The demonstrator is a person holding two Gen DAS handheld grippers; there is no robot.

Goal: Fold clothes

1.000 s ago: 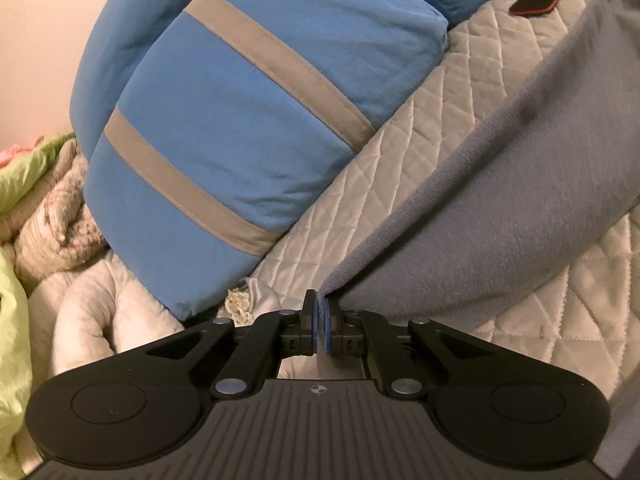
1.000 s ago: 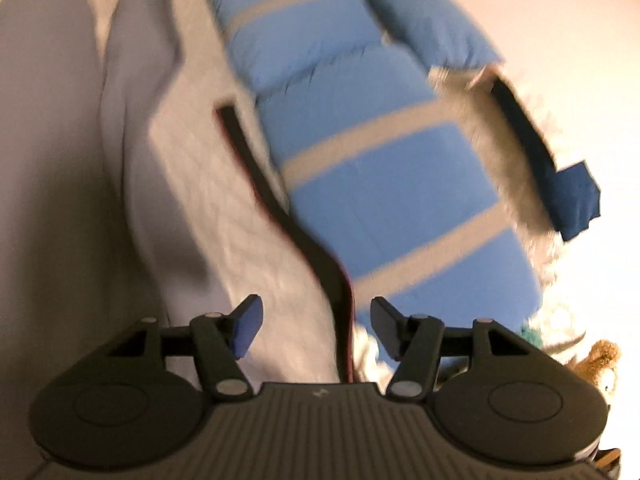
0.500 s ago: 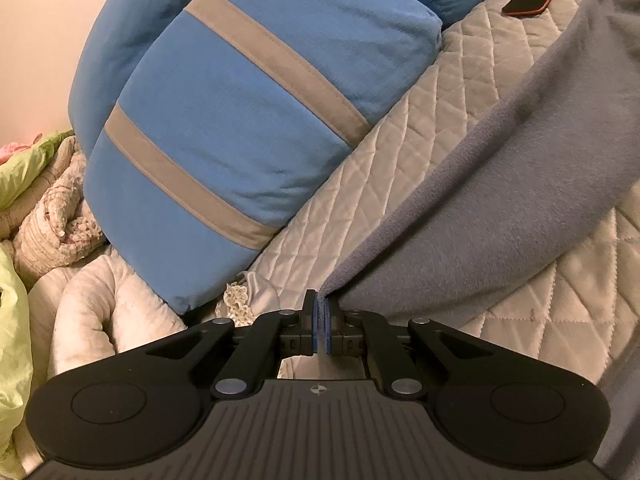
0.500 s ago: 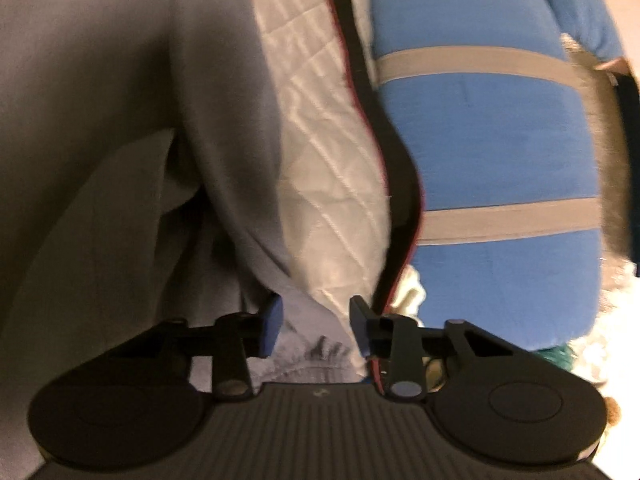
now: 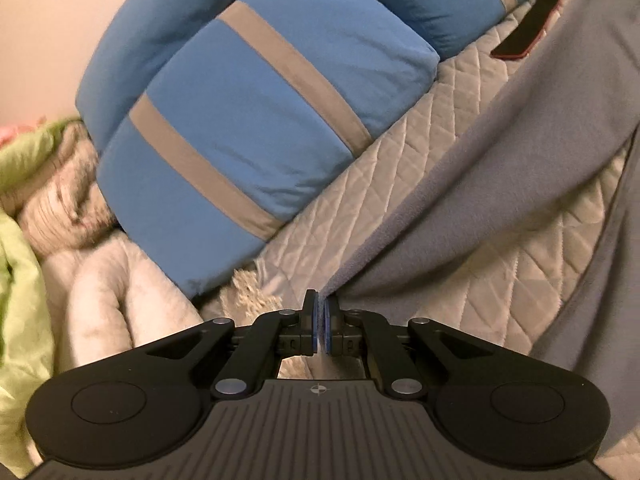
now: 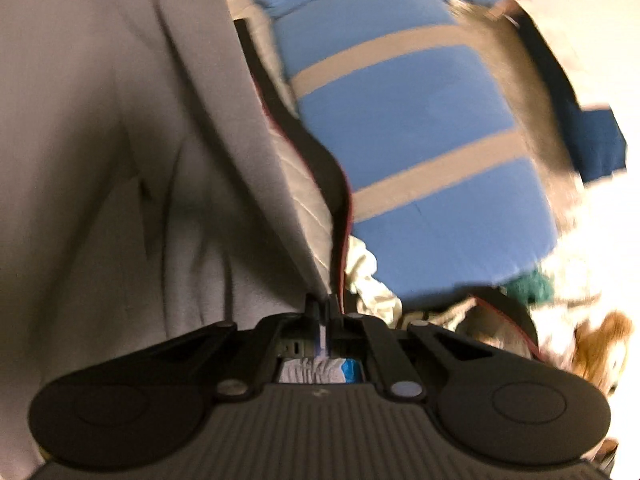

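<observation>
the left gripper [image 5: 320,322] is clenched on an edge of the grey cloth [image 5: 500,168], and the right gripper [image 6: 323,320] is clenched on another edge. the cloth hangs stretched over the quilt [image 5: 400,184]. i judge a fold is in hand; next needs both edges carried together.

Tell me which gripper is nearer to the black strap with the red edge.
Right. The right gripper sits directly beside the black strap, shut on the grey garment. The left gripper holds it far from the strap.
</observation>
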